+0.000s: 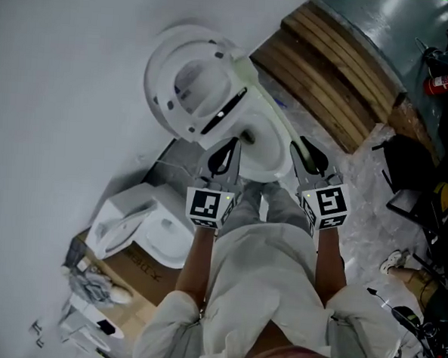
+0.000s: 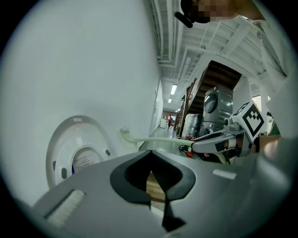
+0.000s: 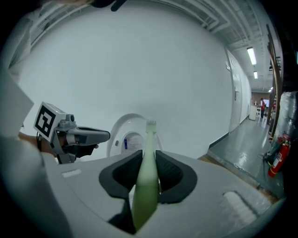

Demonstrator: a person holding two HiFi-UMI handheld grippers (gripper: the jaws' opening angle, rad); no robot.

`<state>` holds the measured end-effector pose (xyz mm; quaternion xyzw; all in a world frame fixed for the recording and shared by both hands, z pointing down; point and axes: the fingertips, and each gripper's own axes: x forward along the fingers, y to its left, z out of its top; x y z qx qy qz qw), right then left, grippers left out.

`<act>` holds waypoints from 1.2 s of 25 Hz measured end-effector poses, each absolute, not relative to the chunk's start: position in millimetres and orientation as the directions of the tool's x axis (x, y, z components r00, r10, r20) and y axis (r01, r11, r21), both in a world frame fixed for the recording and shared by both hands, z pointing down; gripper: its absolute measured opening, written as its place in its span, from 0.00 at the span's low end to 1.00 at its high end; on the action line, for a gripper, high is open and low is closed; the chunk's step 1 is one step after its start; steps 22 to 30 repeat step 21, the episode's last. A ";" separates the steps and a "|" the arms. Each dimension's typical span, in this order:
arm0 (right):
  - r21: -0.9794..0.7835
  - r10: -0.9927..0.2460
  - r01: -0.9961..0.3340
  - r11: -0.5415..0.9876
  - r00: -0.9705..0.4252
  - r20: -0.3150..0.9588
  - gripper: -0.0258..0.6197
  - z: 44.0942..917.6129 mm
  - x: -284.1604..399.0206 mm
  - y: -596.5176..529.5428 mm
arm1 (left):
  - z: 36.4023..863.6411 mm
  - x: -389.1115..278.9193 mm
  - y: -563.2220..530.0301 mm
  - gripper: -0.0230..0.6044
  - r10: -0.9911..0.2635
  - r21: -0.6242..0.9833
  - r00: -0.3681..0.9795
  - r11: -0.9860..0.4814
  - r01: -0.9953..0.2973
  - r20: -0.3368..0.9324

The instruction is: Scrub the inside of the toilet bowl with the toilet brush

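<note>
A white toilet stands against the wall with its lid (image 1: 181, 81) raised and its bowl (image 1: 267, 151) just ahead of both grippers. My right gripper (image 3: 149, 155) is shut on the pale green handle of the toilet brush (image 3: 148, 176). The brush points forward, and its small bristled tip shows in front of the lid (image 3: 128, 135). In the left gripper view the brush (image 2: 153, 138) runs across from my right gripper (image 2: 214, 142). My left gripper (image 2: 150, 158) is shut with nothing in it. In the head view the left gripper (image 1: 227, 148) and right gripper (image 1: 305, 149) hover side by side over the bowl's near rim.
A second white toilet (image 1: 153, 231) rests on a cardboard box (image 1: 139, 268) at the lower left. Wooden planks (image 1: 329, 67) lie beyond the bowl on the right. A red fire extinguisher (image 3: 274, 160) stands further right. The person's legs fill the bottom of the head view.
</note>
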<state>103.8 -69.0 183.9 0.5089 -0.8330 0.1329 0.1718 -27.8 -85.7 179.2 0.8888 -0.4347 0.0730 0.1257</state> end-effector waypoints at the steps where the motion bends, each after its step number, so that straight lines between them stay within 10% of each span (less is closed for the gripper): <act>1: -0.035 -0.810 -0.892 0.450 -0.424 0.404 0.18 175.3 101.5 -69.9 | 171.7 -29.0 -86.5 0.06 -0.757 0.153 0.614 -0.595 -0.789 0.225; 30: 0.042 -0.854 -0.884 0.465 -0.436 0.283 0.18 112.3 94.0 -91.5 | 120.0 -37.5 -105.5 0.06 -0.788 0.070 0.595 -0.592 -0.803 0.161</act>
